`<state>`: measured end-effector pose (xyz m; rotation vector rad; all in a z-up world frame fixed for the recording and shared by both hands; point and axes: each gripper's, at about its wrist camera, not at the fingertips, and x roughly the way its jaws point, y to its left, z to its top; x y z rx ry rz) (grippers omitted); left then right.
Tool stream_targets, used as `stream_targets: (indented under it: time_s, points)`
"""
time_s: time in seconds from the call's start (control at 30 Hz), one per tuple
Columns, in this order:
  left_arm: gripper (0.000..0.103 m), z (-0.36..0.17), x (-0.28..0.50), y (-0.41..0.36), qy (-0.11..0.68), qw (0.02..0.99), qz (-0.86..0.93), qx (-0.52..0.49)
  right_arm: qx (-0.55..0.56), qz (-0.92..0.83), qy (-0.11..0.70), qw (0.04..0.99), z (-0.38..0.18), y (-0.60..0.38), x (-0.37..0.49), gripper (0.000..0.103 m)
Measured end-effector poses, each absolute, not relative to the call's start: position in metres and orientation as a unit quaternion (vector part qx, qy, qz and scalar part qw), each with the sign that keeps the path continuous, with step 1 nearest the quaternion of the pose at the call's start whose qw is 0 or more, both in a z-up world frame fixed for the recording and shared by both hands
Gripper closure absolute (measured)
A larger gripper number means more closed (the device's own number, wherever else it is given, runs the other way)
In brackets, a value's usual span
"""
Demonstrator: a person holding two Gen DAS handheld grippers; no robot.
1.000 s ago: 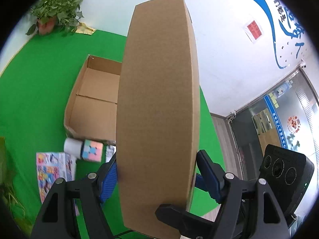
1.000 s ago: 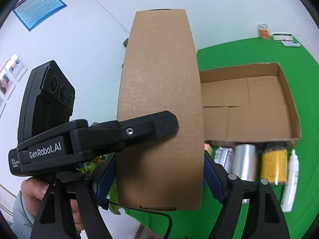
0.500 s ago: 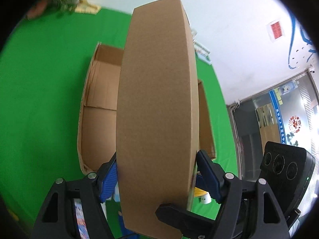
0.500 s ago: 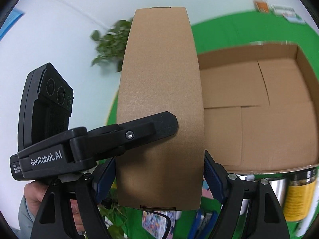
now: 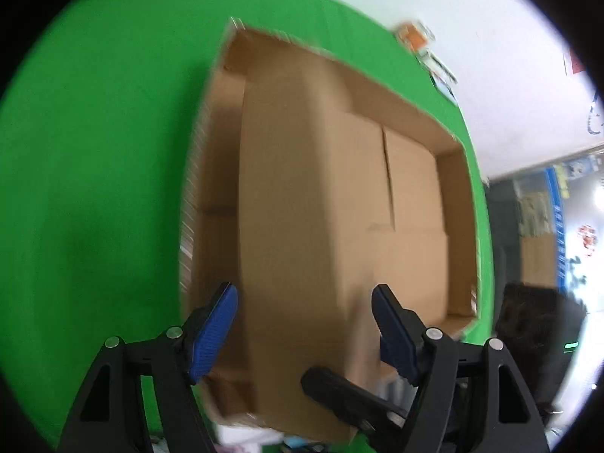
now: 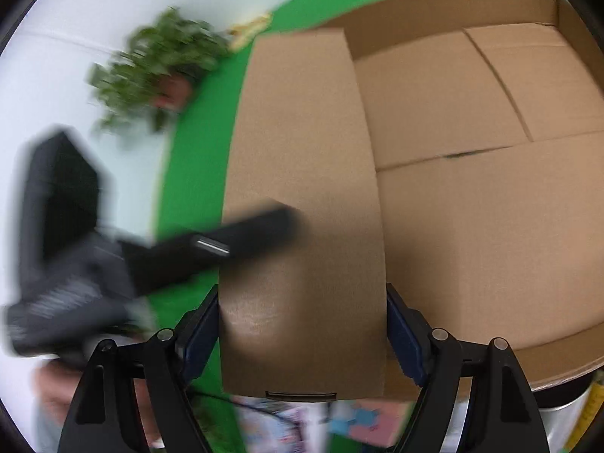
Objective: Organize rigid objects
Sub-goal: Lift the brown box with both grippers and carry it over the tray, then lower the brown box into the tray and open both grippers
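A flat brown cardboard box (image 6: 302, 207) is held at both ends, over the left part of a large open cardboard tray (image 6: 490, 226) on the green table. My right gripper (image 6: 302, 332) is shut on its near end, blue pads against both sides. In the left wrist view the box (image 5: 298, 226) lies between the fingers of my left gripper (image 5: 304, 324); the blue pads (image 5: 215, 324) stand slightly off its sides. The picture is blurred by motion. The tray (image 5: 415, 207) shows behind it.
A potted plant (image 6: 158, 71) stands at the back left of the green table (image 5: 94, 188). Colourful booklets and a pink item (image 6: 362, 422) lie in front of the tray. A silver can (image 6: 562, 426) stands at the tray's near right. Small items (image 5: 415, 36) sit by the far wall.
Both grippers have tipped down and carried the box forward over the open tray. The left gripper's pads have come off the box's sides. The tray now fills much of both views.
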<state>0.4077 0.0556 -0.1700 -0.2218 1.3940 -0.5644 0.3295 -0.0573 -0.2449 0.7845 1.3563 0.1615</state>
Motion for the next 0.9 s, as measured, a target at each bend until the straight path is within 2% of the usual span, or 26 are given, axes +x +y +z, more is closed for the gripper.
stream_targets:
  time_s: [0.27,0.47,0.5,0.53,0.6,0.7,0.77,0.83,0.9]
  points:
    - [0.028,-0.162,0.401,0.094,0.61,0.75,-0.228,-0.114,0.3,0.087,0.624,0.716,-0.265,-0.018,0.337,0.023]
    - [0.028,-0.16,0.388,0.13,0.604,0.759,-0.209,-0.125,0.268,0.129,0.601,0.742,-0.235,-0.005,0.345,0.016]
    - [0.028,-0.159,0.384,0.134,0.603,0.76,-0.206,-0.13,0.278,0.133,0.592,0.744,-0.235,-0.006,0.345,0.018]
    - [0.028,-0.159,0.381,0.137,0.603,0.761,-0.202,-0.132,0.283,0.135,0.591,0.743,-0.24,-0.007,0.347,0.034]
    - [0.028,-0.158,0.375,0.145,0.6,0.764,-0.195,-0.134,0.267,0.13,0.618,0.728,-0.251,-0.002,0.35,0.051]
    - [0.028,-0.152,0.365,0.152,0.592,0.773,-0.189,-0.129,0.265,0.133,0.617,0.729,-0.249,-0.007,0.341,0.051]
    - [0.028,-0.141,0.363,0.145,0.571,0.793,-0.179,-0.116,0.267,0.122,0.611,0.735,-0.238,-0.015,0.33,0.043]
    - [0.028,-0.124,0.352,0.142,0.532,0.826,-0.163,-0.096,0.234,0.093,0.596,0.763,-0.214,-0.024,0.317,0.011]
    - [0.02,-0.104,0.338,0.136,0.489,0.858,-0.14,-0.075,0.205,0.074,0.569,0.793,-0.181,-0.037,0.3,0.003]
